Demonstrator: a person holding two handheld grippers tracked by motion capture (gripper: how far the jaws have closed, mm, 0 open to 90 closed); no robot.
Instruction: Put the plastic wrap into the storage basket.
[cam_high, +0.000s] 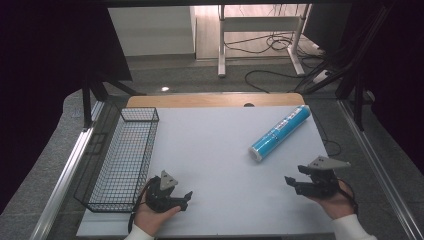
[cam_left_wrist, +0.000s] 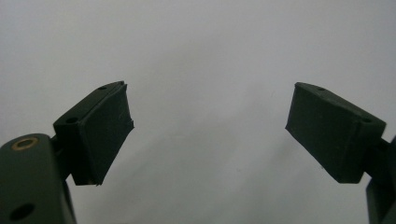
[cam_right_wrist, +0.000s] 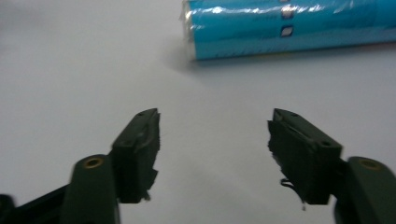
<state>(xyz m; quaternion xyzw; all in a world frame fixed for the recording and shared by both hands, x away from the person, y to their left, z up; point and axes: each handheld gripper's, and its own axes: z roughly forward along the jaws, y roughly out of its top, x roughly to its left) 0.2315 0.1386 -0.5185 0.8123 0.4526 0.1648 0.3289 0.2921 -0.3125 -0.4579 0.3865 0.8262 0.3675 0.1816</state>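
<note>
Two grippers, left gripper (cam_high: 183, 199) and right gripper (cam_high: 294, 184) fingers wide, empty, blue roll (cam_high: 280, 133) label unreadable

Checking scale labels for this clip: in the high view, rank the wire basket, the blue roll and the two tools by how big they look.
1. Wire basket, by far the largest.
2. Blue roll, long but slim.
3. Left tool and right tool: they look alike in size, so I won't rank them; both sit nearest the camera, which may flatter them.

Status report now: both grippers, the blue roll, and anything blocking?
Left gripper open, empty, near wire basket. Right gripper open, empty, facing blue roll, not touching. Roll lies flat on white table. Nothing between them.
</note>
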